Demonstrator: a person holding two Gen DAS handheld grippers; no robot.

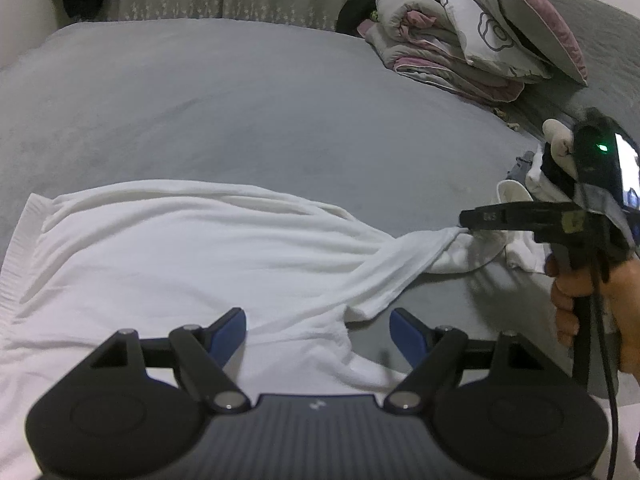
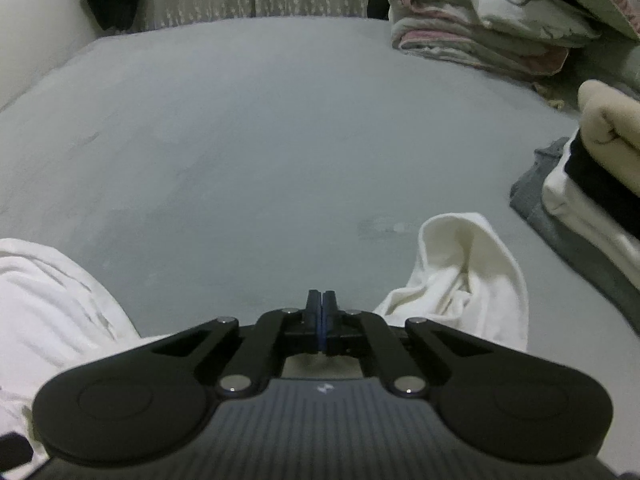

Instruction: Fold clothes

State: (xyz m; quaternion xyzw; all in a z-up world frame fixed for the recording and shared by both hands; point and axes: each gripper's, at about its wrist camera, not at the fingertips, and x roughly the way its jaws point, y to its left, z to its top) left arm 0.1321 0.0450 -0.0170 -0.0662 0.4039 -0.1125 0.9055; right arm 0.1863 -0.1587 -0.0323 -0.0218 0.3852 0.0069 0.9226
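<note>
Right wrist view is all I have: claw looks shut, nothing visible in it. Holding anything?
Observer: Yes. The left wrist view shows the right claw pinching a bunched end of the white shirt.
Operator: Other claw?
Observer: The left claw is open over the shirt's near edge, gripping nothing.
Operator: Shirt flat?
Observer: Mostly spread on the bed, wrinkled; ribbed hem at the picture's left.
</note>
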